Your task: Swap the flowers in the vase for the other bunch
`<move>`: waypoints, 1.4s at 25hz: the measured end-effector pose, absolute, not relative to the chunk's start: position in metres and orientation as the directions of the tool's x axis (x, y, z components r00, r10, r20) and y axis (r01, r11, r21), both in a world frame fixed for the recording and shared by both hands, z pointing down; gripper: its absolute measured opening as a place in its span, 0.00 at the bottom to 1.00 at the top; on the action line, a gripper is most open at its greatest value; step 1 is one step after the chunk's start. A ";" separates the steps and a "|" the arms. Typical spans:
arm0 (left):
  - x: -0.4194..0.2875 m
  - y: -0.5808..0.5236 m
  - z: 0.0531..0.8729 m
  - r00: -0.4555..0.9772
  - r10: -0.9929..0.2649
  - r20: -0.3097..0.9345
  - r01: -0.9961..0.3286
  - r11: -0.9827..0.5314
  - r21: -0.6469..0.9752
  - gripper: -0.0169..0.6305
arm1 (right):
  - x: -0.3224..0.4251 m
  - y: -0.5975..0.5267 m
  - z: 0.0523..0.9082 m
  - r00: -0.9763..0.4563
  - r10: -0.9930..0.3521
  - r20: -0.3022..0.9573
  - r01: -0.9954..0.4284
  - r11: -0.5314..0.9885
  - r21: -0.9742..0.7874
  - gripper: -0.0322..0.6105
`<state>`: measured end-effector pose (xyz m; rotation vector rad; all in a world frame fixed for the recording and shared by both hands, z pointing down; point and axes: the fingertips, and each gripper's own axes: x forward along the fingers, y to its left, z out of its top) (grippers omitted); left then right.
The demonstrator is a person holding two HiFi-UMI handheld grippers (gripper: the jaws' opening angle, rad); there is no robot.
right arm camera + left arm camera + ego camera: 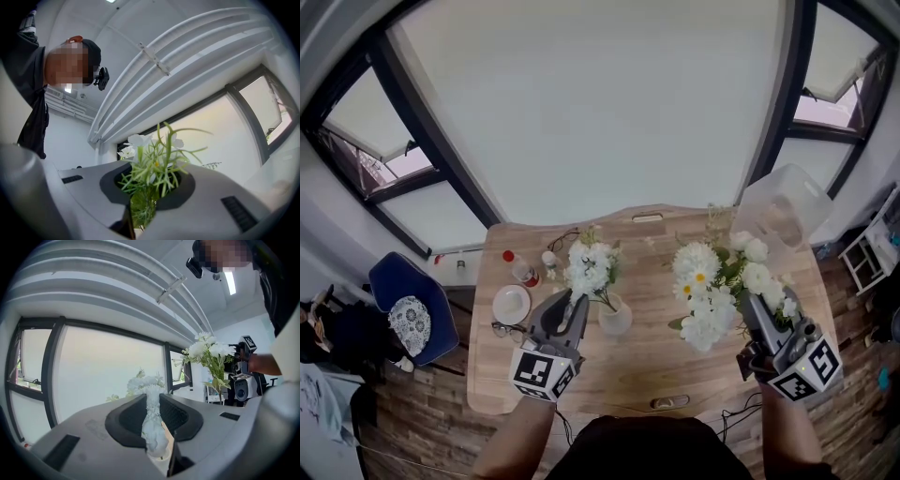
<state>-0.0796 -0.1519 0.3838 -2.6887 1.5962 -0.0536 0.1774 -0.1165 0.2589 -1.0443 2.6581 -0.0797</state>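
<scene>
My left gripper (573, 306) is shut on a bunch of small white flowers (589, 266); in the left gripper view the pale white bunch (152, 420) stands between the jaws. Its thin stems reach down toward the clear glass vase (615, 321) just right of the gripper; I cannot tell whether they are still inside it. My right gripper (752, 307) is shut on the green stems (146, 185) of a daisy bunch (713, 286), held above the table's right half. That bunch (209, 351) also shows far off in the left gripper view.
On the wooden table (647, 367), to the left, are a white plate (511, 303), a pair of glasses (508, 329) and a red-capped bottle (521, 270). A clear plastic container (783, 211) stands at the back right. A blue chair (408, 309) is left of the table.
</scene>
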 end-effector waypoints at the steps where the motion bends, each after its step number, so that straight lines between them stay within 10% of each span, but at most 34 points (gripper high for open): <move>1: -0.080 -0.151 0.381 0.476 -0.879 0.017 -0.878 -0.477 -0.034 0.15 | 0.177 -0.116 0.258 -0.699 -0.673 -0.243 -0.657 0.738 -0.153 0.18; 35: -0.080 -0.103 0.300 0.405 -0.904 -0.136 -0.913 -0.394 -0.106 0.15 | 0.169 -0.104 0.242 -0.749 -0.582 -0.318 -0.580 0.807 -0.112 0.18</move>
